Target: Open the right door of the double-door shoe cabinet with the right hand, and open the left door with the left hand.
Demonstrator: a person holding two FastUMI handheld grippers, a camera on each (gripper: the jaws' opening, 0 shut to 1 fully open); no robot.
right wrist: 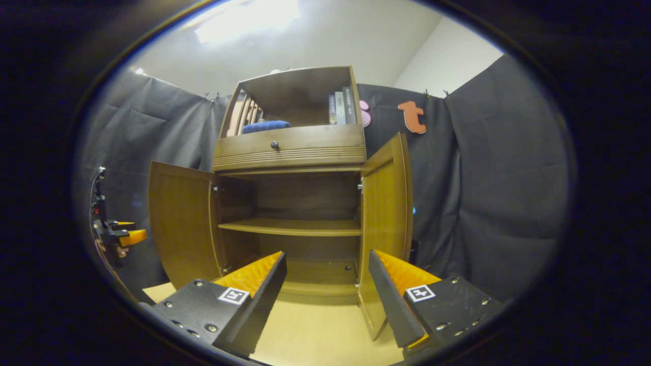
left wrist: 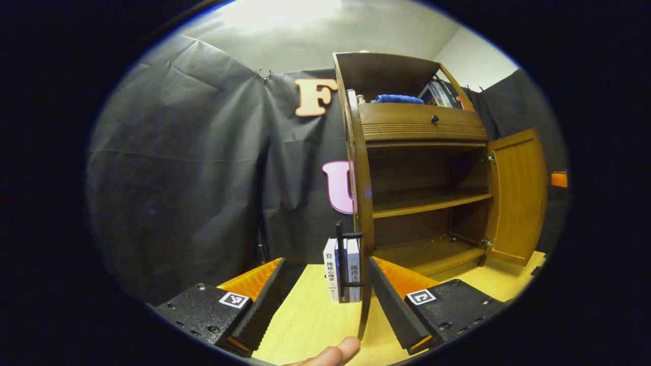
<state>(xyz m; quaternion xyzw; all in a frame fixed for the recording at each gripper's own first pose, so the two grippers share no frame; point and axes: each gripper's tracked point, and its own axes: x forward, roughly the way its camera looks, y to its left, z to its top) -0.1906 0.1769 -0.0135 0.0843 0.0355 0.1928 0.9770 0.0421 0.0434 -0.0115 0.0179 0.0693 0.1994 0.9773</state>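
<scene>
The left gripper [left wrist: 324, 300] is level, fingers spread wide, holding nothing. The left door [left wrist: 362, 203] stands edge-on just inside its right finger [left wrist: 394, 305], swung fully out; books [left wrist: 343, 269] stand on the bench [left wrist: 310, 320] between the fingers. The right gripper [right wrist: 328, 300] points at the cabinet [right wrist: 295, 152], fingers apart and empty. The right door [right wrist: 386, 223] hangs open just beside its right finger [right wrist: 391, 305]; whether they touch I cannot tell.

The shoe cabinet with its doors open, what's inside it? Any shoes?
No shoes. Inside the shoe cabinet I see one bare wooden shelf and a bare bottom board. The left door hides a bit of the left side, and the closed drawer hides whatever it holds.
</scene>
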